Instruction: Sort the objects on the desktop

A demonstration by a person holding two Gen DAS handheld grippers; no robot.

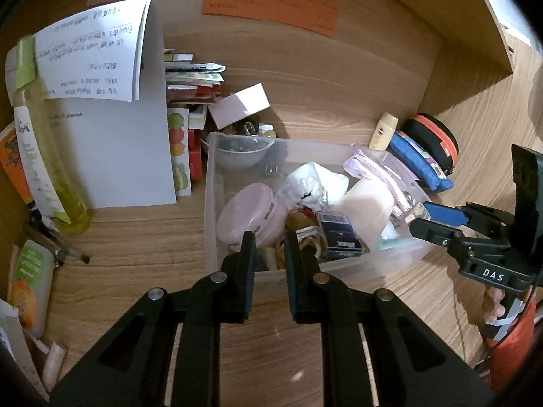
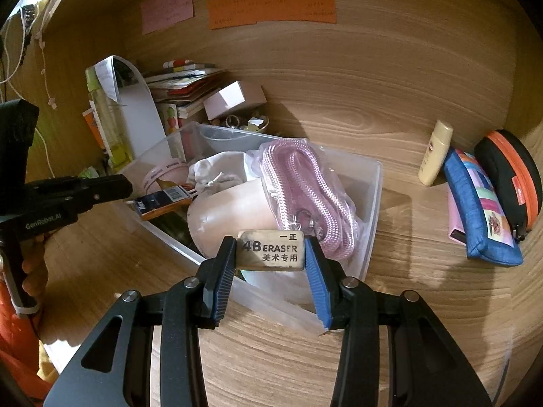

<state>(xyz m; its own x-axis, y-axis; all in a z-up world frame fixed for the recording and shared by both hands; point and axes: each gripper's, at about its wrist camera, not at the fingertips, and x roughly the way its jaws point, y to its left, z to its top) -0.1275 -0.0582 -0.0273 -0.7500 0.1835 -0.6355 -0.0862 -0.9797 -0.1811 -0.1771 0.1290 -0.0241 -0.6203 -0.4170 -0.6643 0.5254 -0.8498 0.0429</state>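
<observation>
Starting from the left side, a yellow-green bottle [image 1: 51,156] stands on the wooden counter [image 1: 142,237], beside a white paper sheet [image 1: 118,156] that leans upright. Next to it, a pile of booklets [image 1: 193,78] lies against the back wall. The left tool [image 1: 268,240] hovers over the near edge of the clear plastic bin [image 1: 212,203]; its two fingers are apart with a narrow gap, and nothing is between them. Inside the bin lie a round pink case [image 1: 247,215], a crumpled white cloth [image 1: 315,183], a dark blue box [image 1: 339,234] and a bagged pink cord [image 2: 305,186]. The right tool [image 2: 269,251] is closed on a worn eraser [image 2: 271,250], which has "4B ERASER" printed on it, and holds it above the near right corner of the bin. Farther right, on the counter, a small cream bottle [image 2: 434,152] stands just beside a blue pencil pouch [image 2: 482,210]. A round black case with an orange zipper [image 2: 512,176] leans behind the pouch.
</observation>
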